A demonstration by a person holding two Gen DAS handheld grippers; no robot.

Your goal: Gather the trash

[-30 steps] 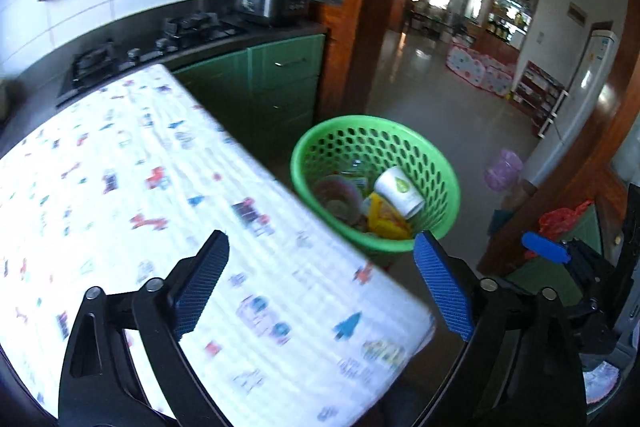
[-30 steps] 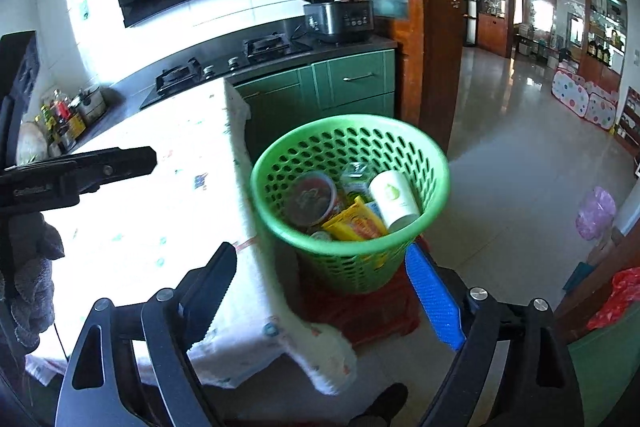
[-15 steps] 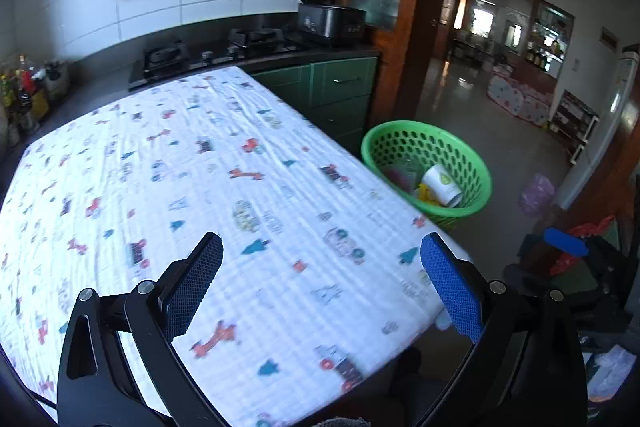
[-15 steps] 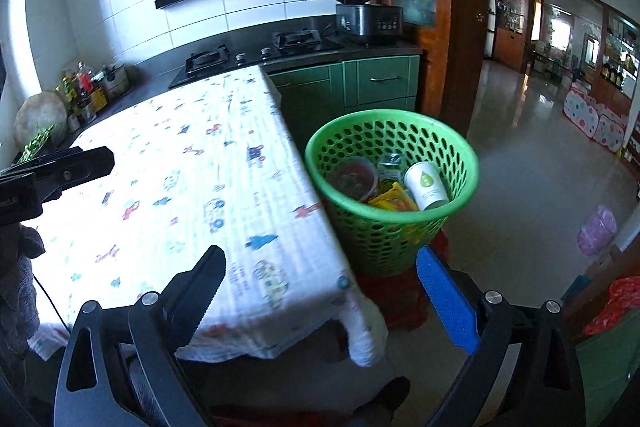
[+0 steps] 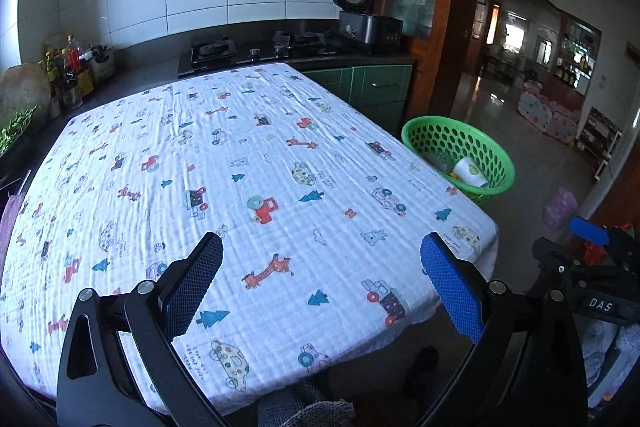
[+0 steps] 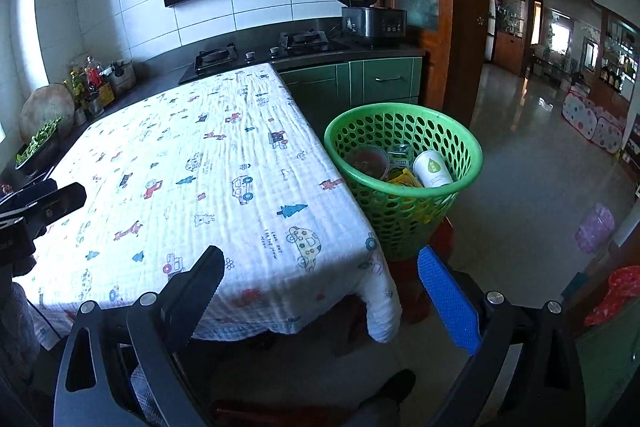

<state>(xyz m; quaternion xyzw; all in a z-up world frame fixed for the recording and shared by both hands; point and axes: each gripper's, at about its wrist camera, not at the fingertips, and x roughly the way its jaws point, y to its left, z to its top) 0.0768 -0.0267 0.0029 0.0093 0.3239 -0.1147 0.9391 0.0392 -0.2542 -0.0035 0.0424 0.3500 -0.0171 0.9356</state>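
1. The left gripper hangs over the near end of the bench, its fingers spread wide with nothing between them but the cloth below.
2. The right gripper is off the bench's near right corner; its fingers stand wide apart and hold nothing, with the cloth's hanging corner and the floor showing in the gap.
3. The bench is covered by a white cloth printed with small cars, trees and giraffes; the cloth carries no objects.
4. The trash sits in a green perforated basket just beside the right edge of the bench, resting on something red that may be a low stool, though the view there is dim.
5. Inside the basket lie a white paper cup with a green leaf mark, tipped on its side, a clear round container with something reddish in it, and a yellow wrapper between them.
6. From the left wrist view the basket shows past the bench's far right edge, with the cup visible inside.
7. Behind the bench a dark counter carries a gas hob and a rice cooker with its lid raised.
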